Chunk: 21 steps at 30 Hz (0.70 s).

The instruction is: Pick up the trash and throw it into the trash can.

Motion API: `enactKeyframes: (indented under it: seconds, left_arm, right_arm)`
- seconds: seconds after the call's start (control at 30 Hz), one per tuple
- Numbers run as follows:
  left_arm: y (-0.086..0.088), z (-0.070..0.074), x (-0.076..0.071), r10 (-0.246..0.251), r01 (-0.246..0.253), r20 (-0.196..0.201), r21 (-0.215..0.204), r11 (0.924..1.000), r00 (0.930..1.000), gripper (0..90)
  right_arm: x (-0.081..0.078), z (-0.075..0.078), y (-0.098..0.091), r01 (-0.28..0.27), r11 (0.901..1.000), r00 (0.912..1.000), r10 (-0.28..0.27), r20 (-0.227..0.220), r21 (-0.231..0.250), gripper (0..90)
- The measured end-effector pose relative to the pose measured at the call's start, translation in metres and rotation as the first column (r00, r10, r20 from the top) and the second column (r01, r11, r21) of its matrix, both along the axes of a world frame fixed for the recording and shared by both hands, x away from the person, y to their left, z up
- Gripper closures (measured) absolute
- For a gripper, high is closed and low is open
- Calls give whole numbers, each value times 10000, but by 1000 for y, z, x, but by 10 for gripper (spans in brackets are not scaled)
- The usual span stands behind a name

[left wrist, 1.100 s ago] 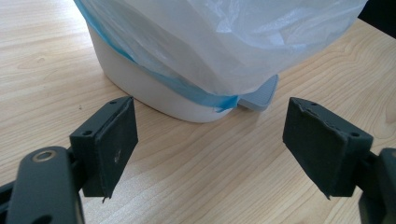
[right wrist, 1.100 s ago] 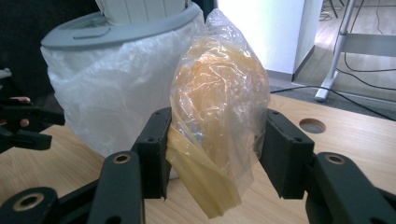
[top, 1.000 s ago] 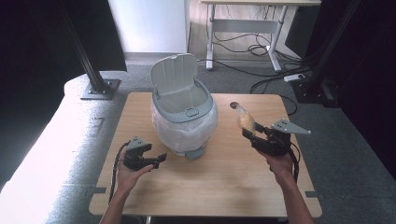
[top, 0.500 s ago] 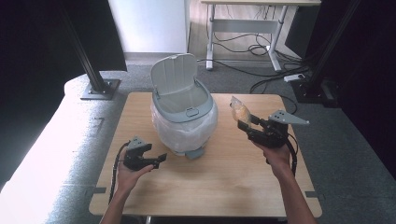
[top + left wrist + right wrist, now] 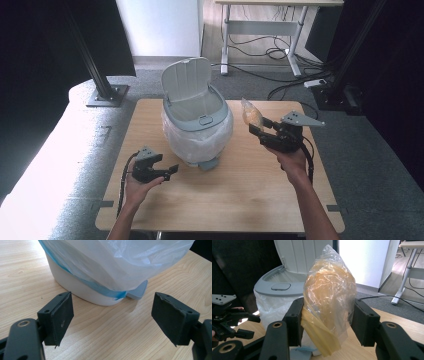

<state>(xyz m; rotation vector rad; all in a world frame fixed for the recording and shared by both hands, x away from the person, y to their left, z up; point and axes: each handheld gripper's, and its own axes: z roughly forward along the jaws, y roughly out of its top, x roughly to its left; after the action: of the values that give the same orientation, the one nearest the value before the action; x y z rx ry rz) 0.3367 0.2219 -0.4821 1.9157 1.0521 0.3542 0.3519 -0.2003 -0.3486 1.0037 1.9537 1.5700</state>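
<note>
Right gripper [image 5: 256, 128] is clamped on a clear bag [image 5: 251, 115] of something yellow-orange; in the right gripper view both pads press into the bag's [image 5: 329, 302] sides around its lower half, and the top sticks up free above them. Held high off the table [image 5: 220, 200], likely so the bag clears the bin's rim on the way in.

Largest first:
- Table: light wood, bin at centre, a hand at each side.
- Bin [image 5: 197, 125]: white, grey rim, lid tipped back toward 12 o'clock, so the mouth is open and faces up. White liner bulges over the outside, with a blue band low on the wall [image 5: 100, 288]. Pedal [image 5: 209, 163] pokes out at 6 o'clock.
- Left gripper [image 5: 167, 172]: parked low at 7 o'clock from the bin, jaws wide apart and empty, aimed at the bin's base and pedal [image 5: 137, 290]. Looks like it's kept clear of the drop path, maybe ready to steady the bin.
- Bag: smallest item.

Bag vs right gripper: sits between the jaws, standing upright at 12 o'clock from the pads. Bag vs bin: at 3 o'clock from the mouth, just beside the rim, apart from it, not yet over the opening. Next move, I'd guess: travel toward 9 o'clock over the mouth, then release.
</note>
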Motion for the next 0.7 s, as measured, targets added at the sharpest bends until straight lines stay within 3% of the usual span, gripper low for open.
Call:
enactKeyframes:
  seconds: [0.7]
  left_arm:
    - [2,-1,1,-26,26,-69,-77,10000,10000,178]
  right_arm:
    - [13,13,22,-280,9995,9996,281,42,-126,481]
